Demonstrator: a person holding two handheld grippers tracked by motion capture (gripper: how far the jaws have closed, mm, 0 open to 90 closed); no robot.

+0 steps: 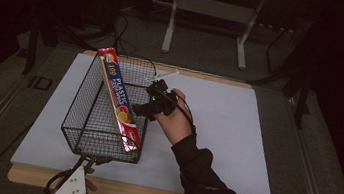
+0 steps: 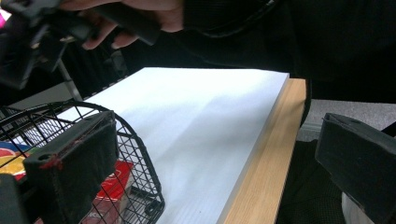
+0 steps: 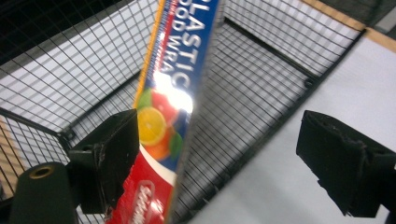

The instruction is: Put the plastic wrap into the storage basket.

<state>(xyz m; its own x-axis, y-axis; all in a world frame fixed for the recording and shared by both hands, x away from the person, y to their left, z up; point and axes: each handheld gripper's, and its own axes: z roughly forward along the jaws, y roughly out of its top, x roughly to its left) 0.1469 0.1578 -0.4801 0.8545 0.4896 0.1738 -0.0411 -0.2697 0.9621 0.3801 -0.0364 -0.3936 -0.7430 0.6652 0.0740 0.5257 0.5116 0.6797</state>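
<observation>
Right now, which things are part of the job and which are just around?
In play:
wire basket
plastic wrap box, leaning in the basket
right gripper, jaws open beside the box
left gripper, jaws open at the basket's near end

Just around:
white board
metal stand behind the table

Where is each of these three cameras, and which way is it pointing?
High view: above the person's side, looking forward and down on the table, wire basket and wrap box; the right hand and sleeve show.
Left gripper view: rides the left hand-held gripper at the table's near edge, looking across the white top; open jaws, basket corner.
Right gripper view: rides the right hand-held gripper, facing the box; open jaws.
Shared: all three see the basket and box.
</observation>
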